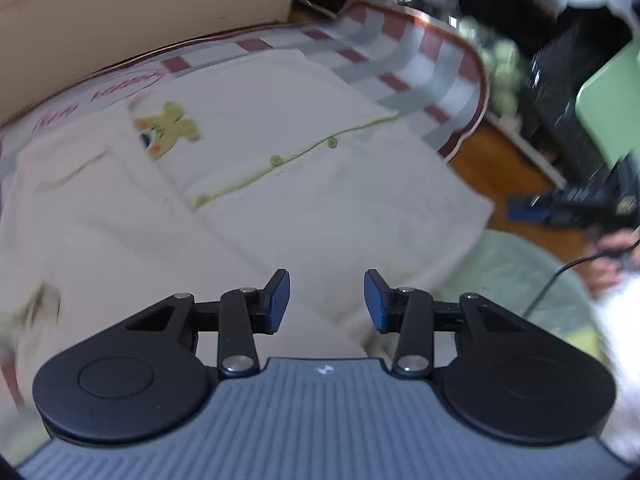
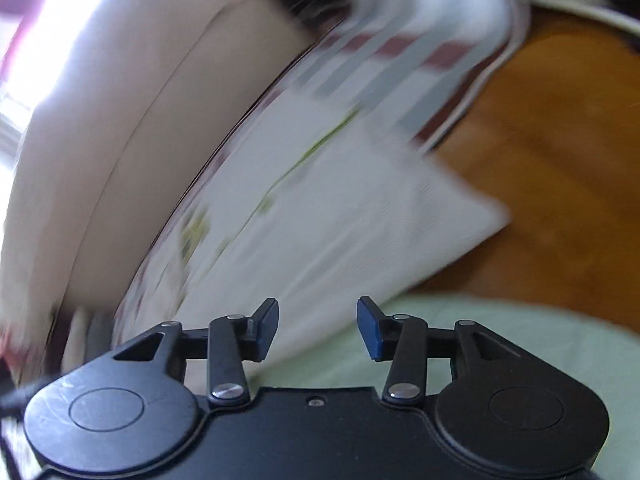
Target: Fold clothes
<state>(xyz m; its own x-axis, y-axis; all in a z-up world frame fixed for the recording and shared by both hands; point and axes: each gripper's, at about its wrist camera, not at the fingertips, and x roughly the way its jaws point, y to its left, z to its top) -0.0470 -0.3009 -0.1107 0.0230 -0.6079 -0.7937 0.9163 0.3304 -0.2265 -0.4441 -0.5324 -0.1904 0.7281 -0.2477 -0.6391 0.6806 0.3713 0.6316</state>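
Cream cotton garment [image 1: 248,200], green-piped with buttons [image 1: 275,160] along the placket and a bear patch [image 1: 168,130] at 10 o'clock, lying flat across a checked red-and-grey mat [image 1: 400,64]; near corner overhanging toward 4 o'clock onto a pale green rug [image 1: 500,272]. Same garment [image 2: 328,216] in the right wrist view, streaked by blur, running from 6 up toward 1 o'clock.

Left tongs [image 1: 326,300] spread, blue pads [image 1: 280,296] apart, nothing between them, hovering above the near hem. Right tongs [image 2: 317,328] likewise spread and empty, low over the hem where cloth meets rug. No earlier look at either, so only the stance given.

Step in hand, by judgement: between folds, both tongs free of the cloth. Seemingly one flap already laid over, judging by a diagonal edge across the body, though blur makes that uncertain. Next move calls for picking a fresh pair of edges or corners, pinching only the intended layers, and carrying them over evenly so the placket stays straight.

Underneath and around: mat on a wooden floor [image 2: 560,140]; a beige cushioned block [image 1: 140,4], perhaps a sofa, at 11 o'clock. A person's hand [image 1: 608,256] with a dark device and cable at 3 o'clock; dark clutter at 1 o'clock.
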